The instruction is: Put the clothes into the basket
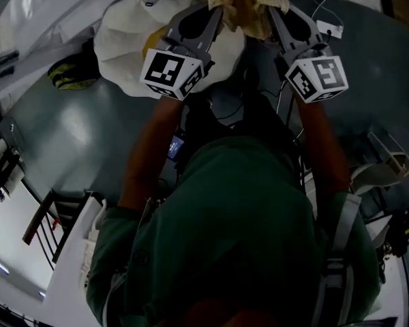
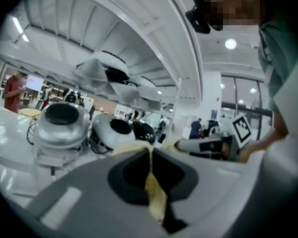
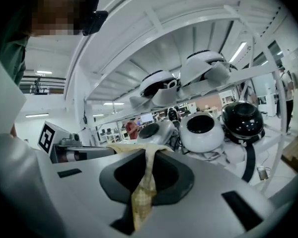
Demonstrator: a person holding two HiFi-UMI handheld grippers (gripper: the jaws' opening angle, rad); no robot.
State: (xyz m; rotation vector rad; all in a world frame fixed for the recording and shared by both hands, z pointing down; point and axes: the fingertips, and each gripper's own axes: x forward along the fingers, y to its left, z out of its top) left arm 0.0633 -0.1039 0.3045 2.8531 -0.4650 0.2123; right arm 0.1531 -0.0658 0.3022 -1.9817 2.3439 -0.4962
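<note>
We hold a crumpled pale yellow cloth garment (image 1: 242,2) up in front of us, left hand-held gripper (image 1: 215,13) and right hand-held gripper (image 1: 278,12) each pinching an edge, likely to carry it.

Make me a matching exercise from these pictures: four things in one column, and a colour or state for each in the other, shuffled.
Things:
A yellow cloth
B left gripper
C sack on the floor
D person's shirt

States:
1 white
2 dark green
3 jaws shut on fabric
4 gripped at two places, one by the right gripper

Pairs: A-4, B-3, C-1, D-2
</note>
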